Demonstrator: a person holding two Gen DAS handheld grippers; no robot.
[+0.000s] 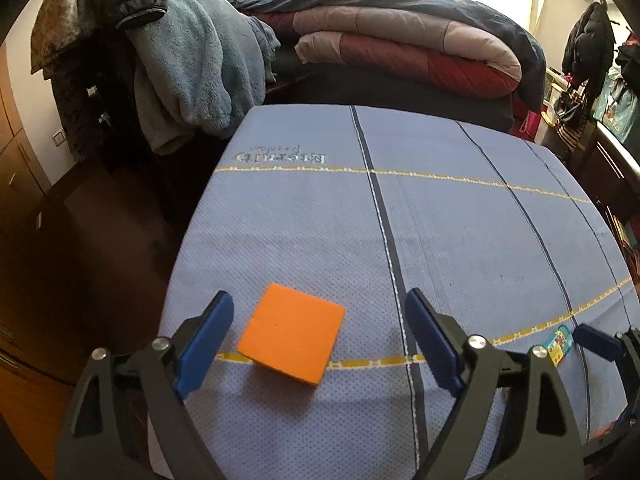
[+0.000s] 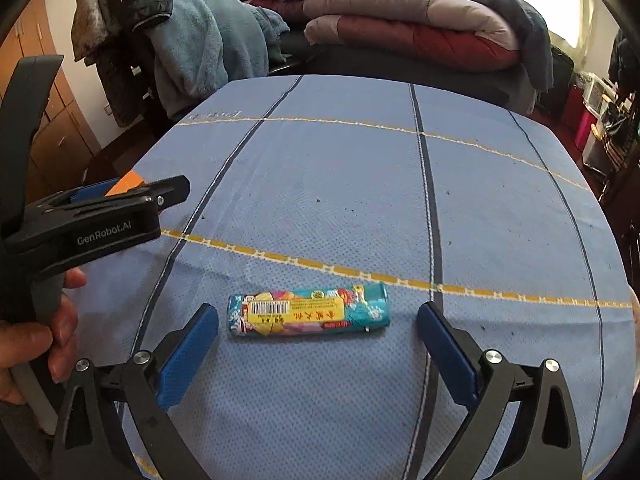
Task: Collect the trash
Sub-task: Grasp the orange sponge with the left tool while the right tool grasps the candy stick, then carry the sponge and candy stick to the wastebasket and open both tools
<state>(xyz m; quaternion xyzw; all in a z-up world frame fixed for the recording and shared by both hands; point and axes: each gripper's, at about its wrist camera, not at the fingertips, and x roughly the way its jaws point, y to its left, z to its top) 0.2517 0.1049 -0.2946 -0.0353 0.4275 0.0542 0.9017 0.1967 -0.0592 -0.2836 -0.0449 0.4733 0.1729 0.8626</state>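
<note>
Two hand-held grippers, one stamped "GenRobot.AI", hover over a blue textured cover [image 2: 320, 208] crossed by dark stripes and yellow stitched lines, with "Eternity" woven upside down near its far left corner. The left gripper [image 1: 320, 340] is spread wide, its blue pads on either side of an orange pad [image 1: 292, 338], a flat, matte rectangle lying near the cover's near left edge; neither pad touches it. The right gripper [image 2: 318, 350] is likewise released, its jaws flanking a wrapper [image 2: 308, 314], a glossy teal tube with colourful print, a yellow label of Chinese characters and a barcode, lying crosswise near the cover's near edge, apart from both pads. The left hand [image 2: 36, 332] grips the handle at the left of the right-wrist view. Beyond the far edge lie a folded quilt [image 1: 408, 48] in maroon and grey and a fleecy blue blanket [image 1: 192, 68].
</note>
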